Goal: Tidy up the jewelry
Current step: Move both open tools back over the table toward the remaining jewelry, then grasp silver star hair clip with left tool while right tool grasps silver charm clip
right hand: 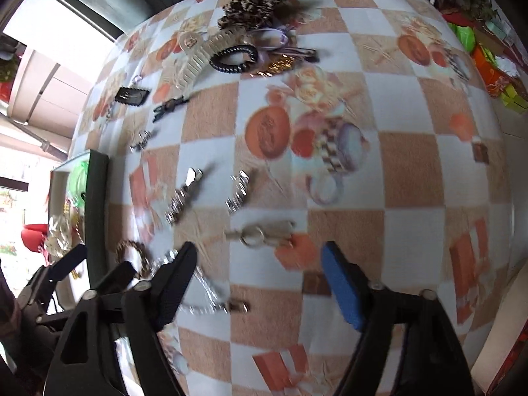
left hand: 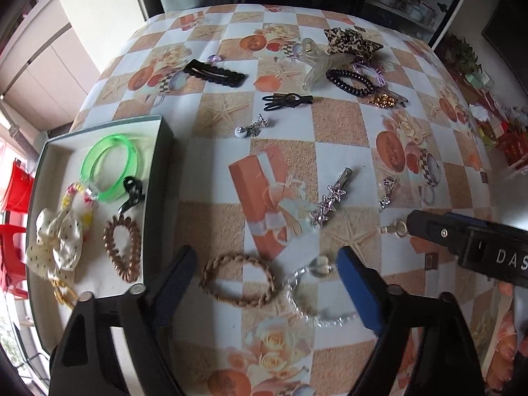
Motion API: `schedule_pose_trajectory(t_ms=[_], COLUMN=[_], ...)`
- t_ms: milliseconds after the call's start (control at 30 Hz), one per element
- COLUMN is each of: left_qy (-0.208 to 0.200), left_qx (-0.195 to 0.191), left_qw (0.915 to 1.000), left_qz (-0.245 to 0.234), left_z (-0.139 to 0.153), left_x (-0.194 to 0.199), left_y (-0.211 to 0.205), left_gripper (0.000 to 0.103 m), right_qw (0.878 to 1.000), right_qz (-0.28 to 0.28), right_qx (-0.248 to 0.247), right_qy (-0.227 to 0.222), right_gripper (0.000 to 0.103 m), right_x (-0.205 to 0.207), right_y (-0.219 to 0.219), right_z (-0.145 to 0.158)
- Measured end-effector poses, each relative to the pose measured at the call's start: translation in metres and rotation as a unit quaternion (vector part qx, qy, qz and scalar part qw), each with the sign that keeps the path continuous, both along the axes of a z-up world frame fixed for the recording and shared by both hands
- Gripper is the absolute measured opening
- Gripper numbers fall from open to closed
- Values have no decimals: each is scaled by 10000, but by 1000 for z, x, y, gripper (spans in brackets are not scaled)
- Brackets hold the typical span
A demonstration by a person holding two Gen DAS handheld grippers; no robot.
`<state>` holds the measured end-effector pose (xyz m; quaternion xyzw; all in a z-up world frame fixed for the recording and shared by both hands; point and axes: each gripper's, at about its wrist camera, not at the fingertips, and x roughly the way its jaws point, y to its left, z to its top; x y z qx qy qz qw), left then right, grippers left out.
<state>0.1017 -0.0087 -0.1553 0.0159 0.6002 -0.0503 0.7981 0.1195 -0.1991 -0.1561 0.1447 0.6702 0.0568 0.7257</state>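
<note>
In the left wrist view my left gripper [left hand: 267, 260] points down at the table, open. A braided tan hair tie [left hand: 238, 280] and a clear bead bracelet [left hand: 308, 292] lie between its fingers, untouched by the pads. A shallow box [left hand: 155, 151] at the left holds a green bangle [left hand: 110, 165], a coiled brown tie [left hand: 122, 247] and a dotted bow [left hand: 57, 242]. In the blurred right wrist view my right gripper [right hand: 260, 254] hangs open, its fingertips just below a silver ring clasp [right hand: 259, 232]. One black finger [left hand: 429, 227] of it shows at the right of the left wrist view.
A checked, flower-printed cloth [left hand: 340, 122] covers the table. Loose pieces lie across it: sparkly star clips [left hand: 331, 198], a black snap clip [left hand: 214, 73], a black coil tie [left hand: 349, 82], a clear claw clip [left hand: 318, 62], a leopard bow [left hand: 351, 41]. Red chairs [left hand: 15, 198] stand beyond the left edge.
</note>
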Motion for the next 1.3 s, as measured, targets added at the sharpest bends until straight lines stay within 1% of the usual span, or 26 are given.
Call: schedule_pose_trajectory(t_ms=[67, 133, 167, 300, 433, 500, 567, 667, 733, 767, 833, 900, 933, 967, 1000, 1033, 1067, 1100, 1300], left_qy=[10, 12, 38, 33, 44, 53, 67, 81, 28, -6, -51, -92, -99, -102, -109, -117, -111, -103, -27], left_qx=[2, -4, -9, -76, -124, -133, -132, -123, -72, -19, 4, 3, 0, -6, -25, -37, -61, -108, -397], left_qw=[10000, 10000, 9999, 9995, 9988, 9986, 9984, 9983, 9980, 9978, 9975, 9972, 9970, 9969, 9966, 9965, 9963, 9962, 9971], left_qz=[-47, -97, -132, -301, -473, -513, -538, -573, -629, -656, -708, -737, -762, -782, -810, -831, -847, -860, -651], left_z=[-5, -11, -15, -23, -28, -31, -34, -39, -40, -40, -40, -40, -39, -39, -38, -37, -37, -36, -32], left_x=[6, 10, 12, 16, 20, 23, 25, 29, 30, 31, 32, 35, 36, 37, 37, 38, 39, 39, 38], left_y=[-3, -6, -7, -14, -24, -28, -31, -37, -40, -41, -43, -46, -47, -49, -50, -51, -52, -53, -41], left_gripper=[85, 77, 75, 75, 75, 75, 75, 75, 73, 68, 68, 57, 55, 50, 42, 37, 30, 20, 19], right_qw=[10000, 9999, 9999, 9994, 9984, 9975, 9961, 9958, 9959, 9959, 9960, 9963, 9964, 9965, 9965, 9966, 9966, 9966, 9976], right_qz=[21, 67, 96, 314, 531, 615, 698, 721, 722, 722, 716, 698, 692, 686, 679, 673, 667, 659, 525], right_qx=[72, 72, 70, 1, -201, -361, -535, -556, -541, -539, -526, -485, -470, -461, -459, -457, -458, -460, -421], right_qy=[29, 61, 77, 128, 11, -28, -60, -80, -97, -104, -120, -132, -136, -140, -145, -149, -154, -159, -189], right_gripper=[61, 54, 53, 48, 43, 36, 19, 10, 9, 8, 7, 7, 6, 6, 6, 6, 6, 6, 6], right_x=[9, 16, 19, 29, 35, 37, 40, 41, 41, 41, 41, 39, 39, 38, 38, 38, 37, 37, 33], right_y=[3, 6, 8, 18, 27, 29, 32, 31, 31, 30, 30, 26, 25, 22, 23, 23, 22, 23, 20], right_z=[-5, -12, -15, -27, -29, -29, -31, -33, -33, -33, -34, -32, -32, -32, -33, -33, -32, -32, -30])
